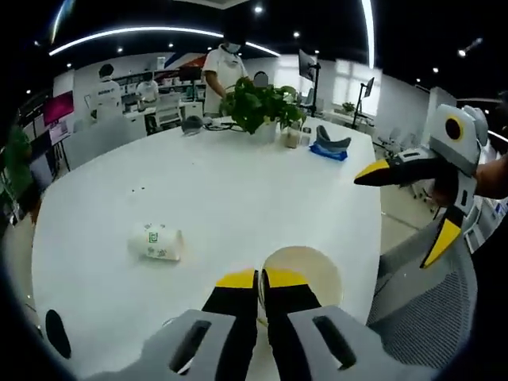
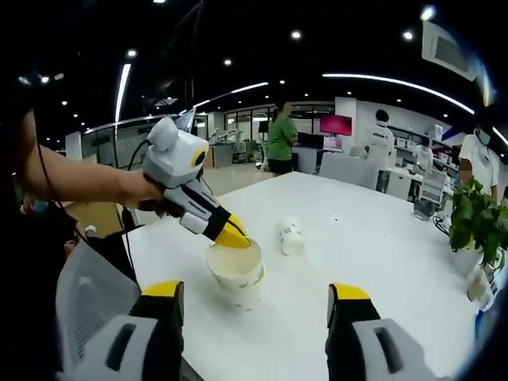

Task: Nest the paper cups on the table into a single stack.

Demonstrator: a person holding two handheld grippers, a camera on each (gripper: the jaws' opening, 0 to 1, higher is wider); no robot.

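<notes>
An upright white paper cup (image 1: 308, 268) stands near the table's edge, its mouth open toward me. My left gripper (image 1: 261, 279) is shut on its near rim. In the right gripper view the same cup (image 2: 238, 274) sits in front of me, with the left gripper (image 2: 229, 236) pinching its rim from the left; I cannot tell whether more cups are nested in it. A second cup with a green print (image 1: 156, 242) lies on its side further along the table (image 2: 291, 236). My right gripper (image 2: 256, 292) is open, short of the upright cup, and hovers off the table's edge (image 1: 401, 213).
The long white table (image 1: 206, 190) holds a potted plant (image 1: 258, 103), a small jar and a blue object (image 1: 329, 148) at its far end. A grey mesh chair (image 1: 429, 298) stands by the near edge (image 2: 87, 294). People stand at desks behind.
</notes>
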